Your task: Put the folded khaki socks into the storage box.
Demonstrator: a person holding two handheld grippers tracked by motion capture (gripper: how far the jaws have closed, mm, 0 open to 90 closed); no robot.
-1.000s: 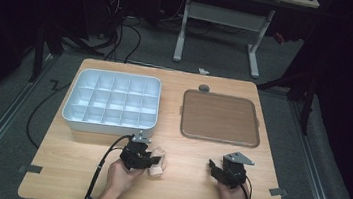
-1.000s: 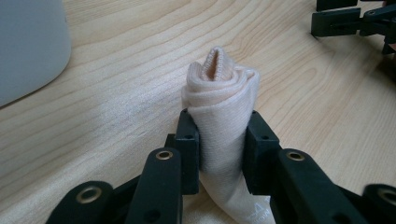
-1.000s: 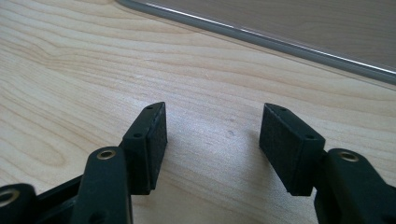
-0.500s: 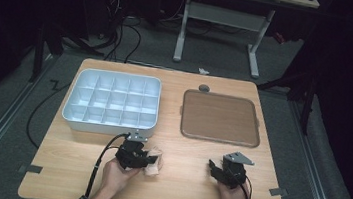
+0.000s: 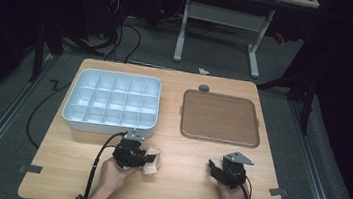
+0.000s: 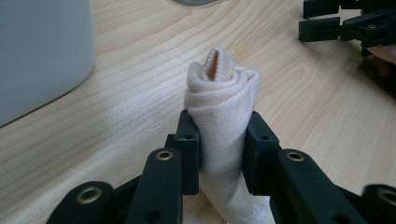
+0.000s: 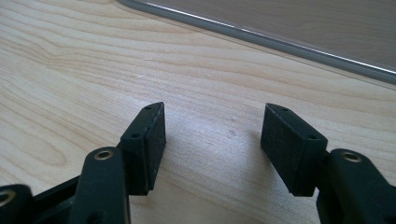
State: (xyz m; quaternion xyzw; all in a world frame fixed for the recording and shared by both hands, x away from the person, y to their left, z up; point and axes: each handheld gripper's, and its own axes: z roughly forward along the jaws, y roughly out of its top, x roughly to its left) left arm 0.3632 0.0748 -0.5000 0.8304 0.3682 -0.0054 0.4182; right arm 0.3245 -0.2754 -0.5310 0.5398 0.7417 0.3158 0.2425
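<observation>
While the left tool (image 6: 219, 140) clamps its two black jaws on the rolled, peach-coloured knit cloth (image 6: 223, 116) just above the light wooden bench (image 5: 180, 185), the roll's long axis runs straight out from the jaws – toward the right tool (image 5: 216, 170), with the white compartmented plastic tray (image 5: 109, 122) close beside it. The right tool rests with its jaws apart on nothing, near the brown flat tray (image 5: 220, 118) – the roll's lower end is cut off by the frame

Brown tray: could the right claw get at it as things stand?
Probably yes. The right claw stands open and empty, and only bare table lies between it and the brown tray just ahead.
</observation>
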